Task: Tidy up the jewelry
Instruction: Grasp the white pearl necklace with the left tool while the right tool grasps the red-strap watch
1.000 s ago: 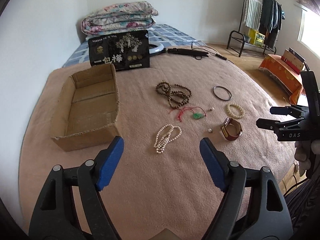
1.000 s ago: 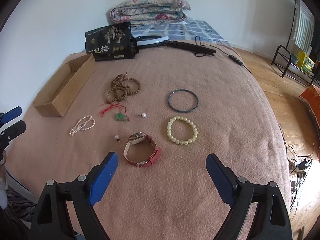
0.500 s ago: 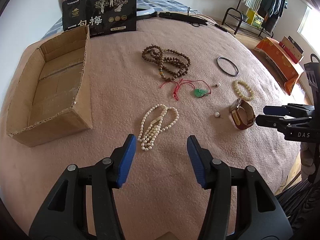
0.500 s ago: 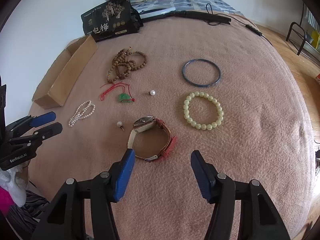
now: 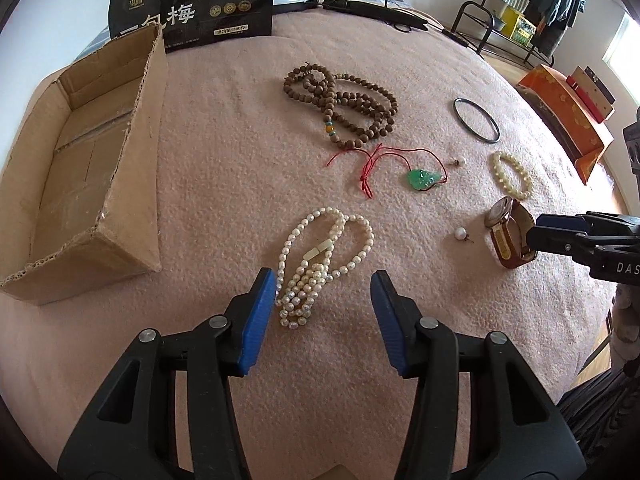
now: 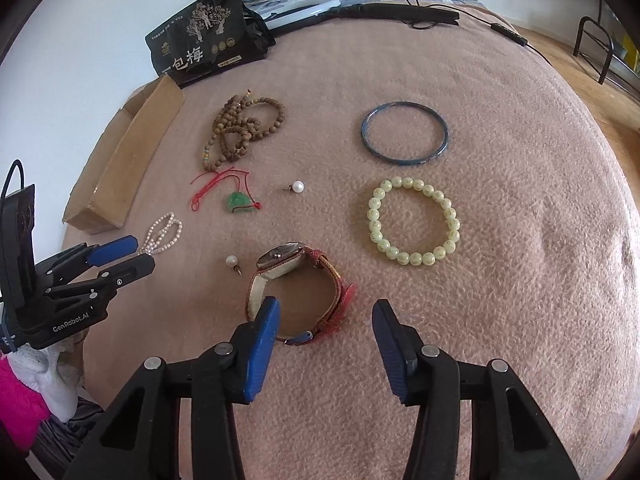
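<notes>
1. The left gripper [image 5: 323,304] points down at the pink blanket [image 5: 224,152]. Its jaws have just been closing and now stand partly open. They hold nothing.
2. The pearl necklace [image 5: 320,260] lies bunched on the blanket. Its near end sits between the two blue pads [image 5: 260,312], right beside the left one. I cannot tell if that pad touches the pearls.
3. The right gripper [image 6: 325,330] also points down at the blanket. Its jaws have just been closing too, and they are partly open and hold nothing.
4. The watch [image 6: 300,292] with the red strap stands on its side. Its near end lies between the right gripper's pads, closer to the left pad [image 6: 262,340].
5. A small pearl earring [image 6: 232,262] lies just left of the watch. Another earring [image 6: 296,187] lies farther back.
6. The green pendant on a red string [image 6: 238,202] lies between the watch and the brown bead necklace [image 6: 240,130].
7. The pale green bead bracelet [image 6: 414,220] and the dark bangle [image 6: 404,134] lie to the right, well apart from both grippers.
8. The cardboard box [image 5: 80,160] sits open on the left side of the blanket, with nothing in the part I can see. A black bag [image 5: 192,4] stands behind it.
</notes>
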`<state>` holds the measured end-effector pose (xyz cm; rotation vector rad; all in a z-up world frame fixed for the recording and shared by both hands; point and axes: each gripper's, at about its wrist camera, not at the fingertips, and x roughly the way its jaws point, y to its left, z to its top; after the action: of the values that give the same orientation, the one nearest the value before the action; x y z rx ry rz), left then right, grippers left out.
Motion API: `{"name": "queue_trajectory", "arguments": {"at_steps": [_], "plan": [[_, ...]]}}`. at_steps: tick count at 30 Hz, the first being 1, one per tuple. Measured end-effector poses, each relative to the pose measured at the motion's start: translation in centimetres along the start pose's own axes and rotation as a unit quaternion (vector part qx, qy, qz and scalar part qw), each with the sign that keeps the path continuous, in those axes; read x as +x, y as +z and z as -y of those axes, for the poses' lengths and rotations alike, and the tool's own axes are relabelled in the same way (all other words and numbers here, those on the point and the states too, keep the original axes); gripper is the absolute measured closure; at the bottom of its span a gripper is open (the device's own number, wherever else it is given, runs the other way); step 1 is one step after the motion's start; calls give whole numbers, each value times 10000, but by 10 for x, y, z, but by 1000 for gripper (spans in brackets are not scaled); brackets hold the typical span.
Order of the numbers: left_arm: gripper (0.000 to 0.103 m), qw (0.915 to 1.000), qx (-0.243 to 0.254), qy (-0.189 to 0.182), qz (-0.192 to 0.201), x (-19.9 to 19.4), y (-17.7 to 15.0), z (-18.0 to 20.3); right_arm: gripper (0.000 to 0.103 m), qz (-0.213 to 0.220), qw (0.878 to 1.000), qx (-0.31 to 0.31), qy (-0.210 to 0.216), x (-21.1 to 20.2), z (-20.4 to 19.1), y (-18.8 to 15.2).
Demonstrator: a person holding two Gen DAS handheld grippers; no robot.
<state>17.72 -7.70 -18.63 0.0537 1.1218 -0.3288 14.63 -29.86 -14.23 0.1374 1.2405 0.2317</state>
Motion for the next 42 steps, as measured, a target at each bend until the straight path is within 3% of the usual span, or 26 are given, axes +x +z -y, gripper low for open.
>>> {"name": "queue_trajectory", "arguments": {"at_steps": [10, 15, 17, 22, 31, 42], "plan": [[52, 9999, -89, -6, -76, 13, 6, -9, 61, -207, 9997, 149, 30, 16, 1, 6], [68, 9999, -27, -60, -110, 13, 4, -5, 65, -234, 9997, 10, -84, 19, -7, 8], [80, 9999, -12, -96, -132, 13, 4, -4, 67, -249, 9996, -44, -149, 20, -8, 8], [97, 9998, 62, -128, -153, 12, 2, 1, 78, -225, 9995, -4, -207, 21, -5, 7], [97, 9993, 58, -337, 149, -9, 8, 10, 95, -66, 9997, 83, -228, 13, 1, 7], [97, 9964, -203, -484, 672, -48, 26, -1, 95, 426, 9985, -137, -306, -14, -17, 19]]}}
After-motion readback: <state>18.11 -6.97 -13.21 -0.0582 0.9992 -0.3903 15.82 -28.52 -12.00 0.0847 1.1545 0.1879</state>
